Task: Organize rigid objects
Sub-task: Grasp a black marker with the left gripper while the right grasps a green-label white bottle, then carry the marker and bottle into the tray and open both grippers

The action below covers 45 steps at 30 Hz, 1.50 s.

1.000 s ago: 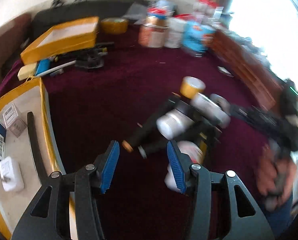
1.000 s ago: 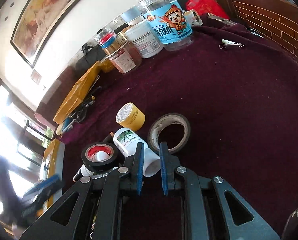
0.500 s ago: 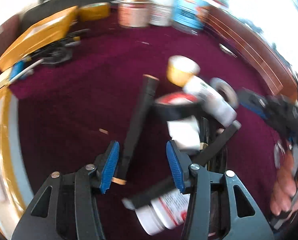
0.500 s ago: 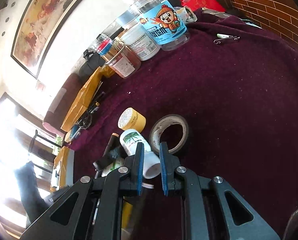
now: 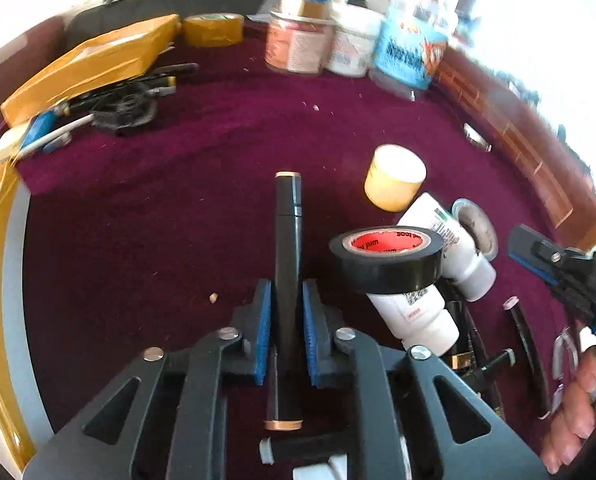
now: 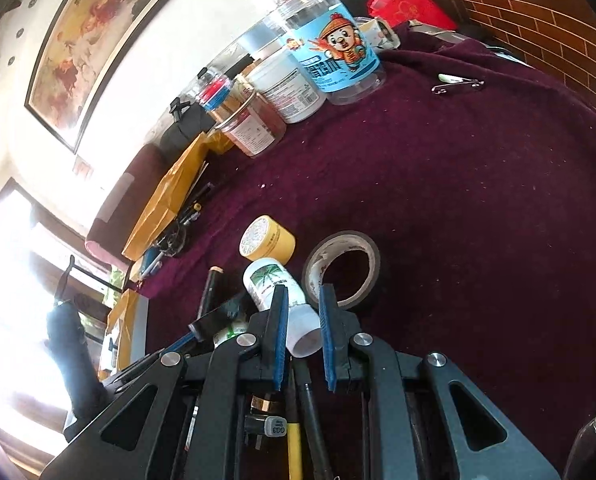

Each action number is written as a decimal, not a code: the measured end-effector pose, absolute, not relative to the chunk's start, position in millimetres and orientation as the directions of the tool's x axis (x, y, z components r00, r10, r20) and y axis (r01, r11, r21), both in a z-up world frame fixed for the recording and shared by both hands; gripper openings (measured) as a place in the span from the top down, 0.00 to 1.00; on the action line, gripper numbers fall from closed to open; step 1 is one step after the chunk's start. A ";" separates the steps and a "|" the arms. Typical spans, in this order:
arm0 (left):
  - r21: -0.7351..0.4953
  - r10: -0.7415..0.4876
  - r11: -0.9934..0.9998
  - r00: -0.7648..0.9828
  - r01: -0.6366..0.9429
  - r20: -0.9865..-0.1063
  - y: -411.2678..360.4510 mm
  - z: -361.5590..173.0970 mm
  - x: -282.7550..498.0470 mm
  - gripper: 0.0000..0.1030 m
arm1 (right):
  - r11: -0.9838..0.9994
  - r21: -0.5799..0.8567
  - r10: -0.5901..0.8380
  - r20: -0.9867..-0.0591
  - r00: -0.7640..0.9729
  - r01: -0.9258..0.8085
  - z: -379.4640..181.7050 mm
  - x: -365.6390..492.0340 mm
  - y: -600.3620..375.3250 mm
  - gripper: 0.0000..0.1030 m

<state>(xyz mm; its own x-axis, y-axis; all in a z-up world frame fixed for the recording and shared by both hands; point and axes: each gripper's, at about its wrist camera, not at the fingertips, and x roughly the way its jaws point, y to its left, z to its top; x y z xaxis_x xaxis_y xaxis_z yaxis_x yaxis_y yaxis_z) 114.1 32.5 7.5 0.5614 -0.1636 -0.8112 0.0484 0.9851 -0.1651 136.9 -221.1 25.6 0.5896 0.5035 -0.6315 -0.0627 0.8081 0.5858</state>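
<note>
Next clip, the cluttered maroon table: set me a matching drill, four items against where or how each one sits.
Things
1. black tube
2. black tape roll
3. yellow canister
4. big jar with the cartoon label

Places or states
A. on its side on the cloth, beyond the white bottles
B. upright in the row at the table's far edge
C. clamped between the left gripper's blue pads
D. perched on top of a white bottle

Pairs: 1-C, 2-D, 3-A, 4-B
</note>
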 end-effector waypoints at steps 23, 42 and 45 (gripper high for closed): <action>-0.237 -0.227 0.969 0.623 0.068 -0.749 49.5 3.6 102.2 0.88 | 0.936 0.240 0.346 -0.763 0.546 -0.258 35.3 152.5 -141.9 0.72; -0.285 -0.241 0.957 0.697 0.054 -0.676 58.9 16.8 92.6 0.88 | 0.945 0.186 0.318 -0.715 0.623 -0.269 40.1 144.0 -134.1 0.70; -0.277 -0.235 0.959 0.710 0.059 -0.663 58.5 21.0 88.4 0.88 | 0.937 0.225 0.345 -0.713 0.611 -0.266 39.2 143.6 -134.7 0.70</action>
<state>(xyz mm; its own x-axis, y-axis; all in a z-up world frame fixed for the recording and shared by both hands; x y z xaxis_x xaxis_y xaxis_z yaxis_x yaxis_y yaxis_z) 88.4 58.5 21.0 0.7105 -0.2352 -0.6632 0.0592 0.9591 -0.2766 143.6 -134.7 39.2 0.6107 0.3448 -0.7128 -0.2664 0.9372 0.2251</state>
